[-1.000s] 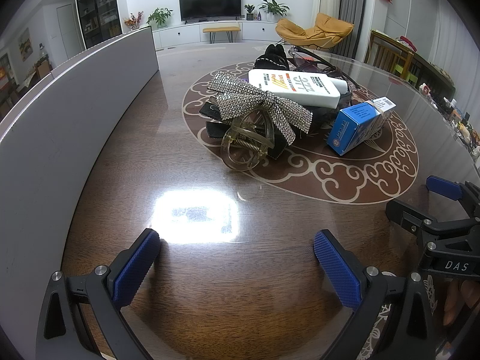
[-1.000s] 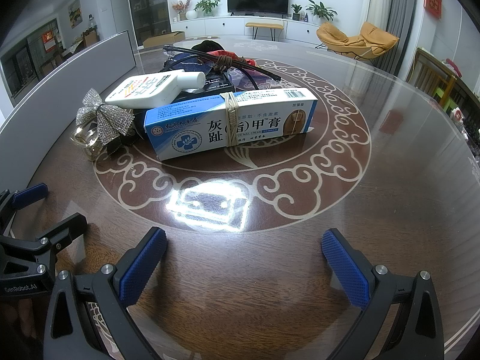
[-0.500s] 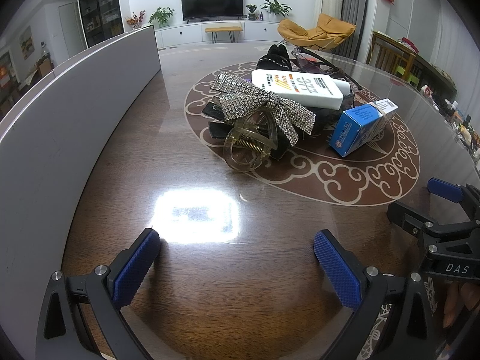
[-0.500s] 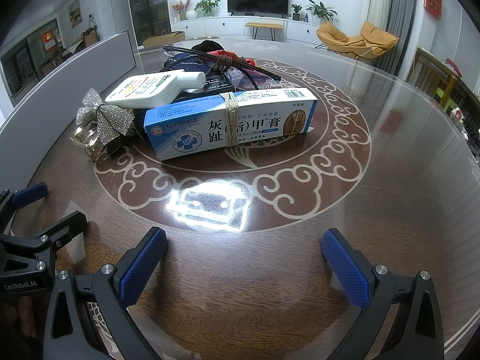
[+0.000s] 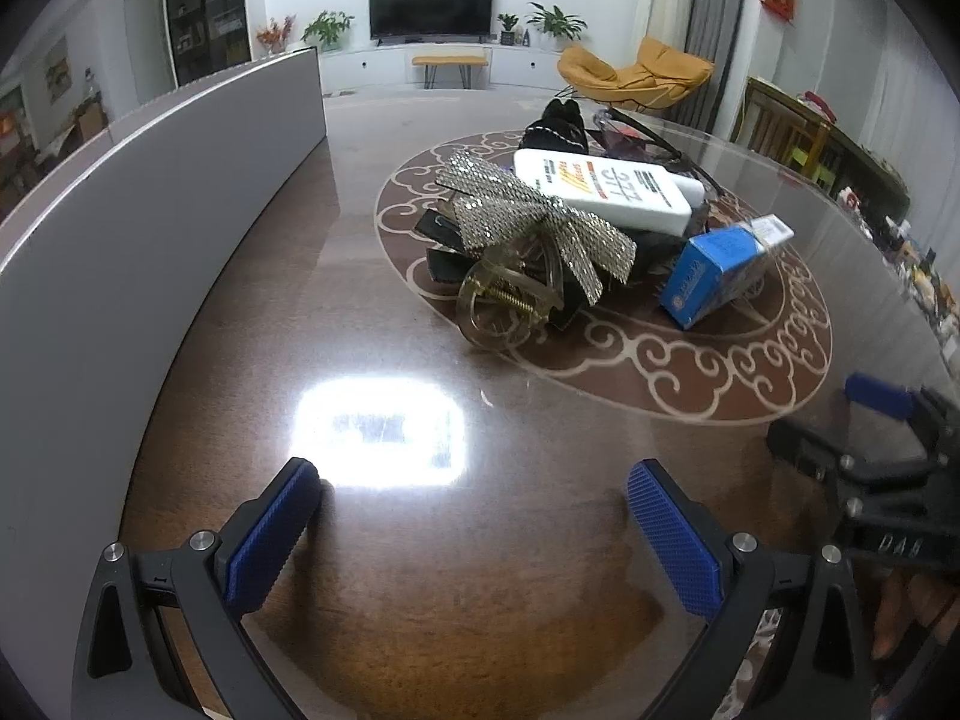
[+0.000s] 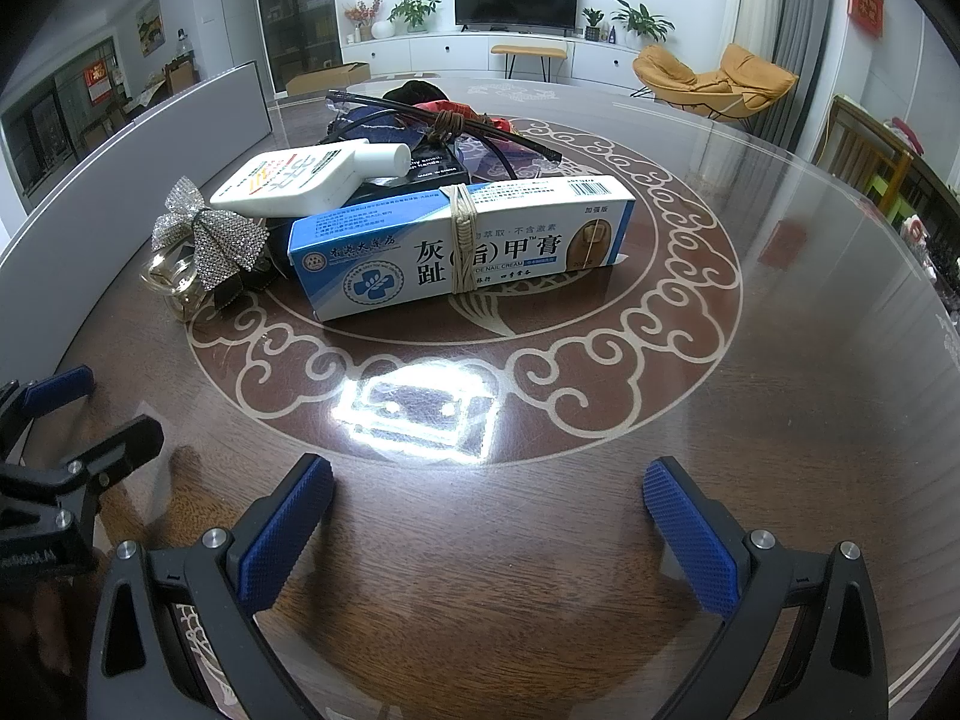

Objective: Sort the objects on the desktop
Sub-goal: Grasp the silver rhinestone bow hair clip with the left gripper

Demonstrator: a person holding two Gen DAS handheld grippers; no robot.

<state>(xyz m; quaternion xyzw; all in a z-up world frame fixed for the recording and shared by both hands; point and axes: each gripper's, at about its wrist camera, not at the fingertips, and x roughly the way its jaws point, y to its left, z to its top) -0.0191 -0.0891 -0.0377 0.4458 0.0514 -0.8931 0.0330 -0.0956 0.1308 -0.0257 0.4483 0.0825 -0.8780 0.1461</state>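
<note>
Nearest, the left gripper and right gripper hover spread wide and empty over the bare table. Beyond, the pile sits untouched mid-table: hair clip, blue box, white bottle. Sorting looks unstarted; next calls for reaching forward to one piece.

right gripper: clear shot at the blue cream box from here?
Probably yes. The right gripper is open and empty, bare table lies ahead, and the blue cream box fronts the pile with its long side exposed.
</note>
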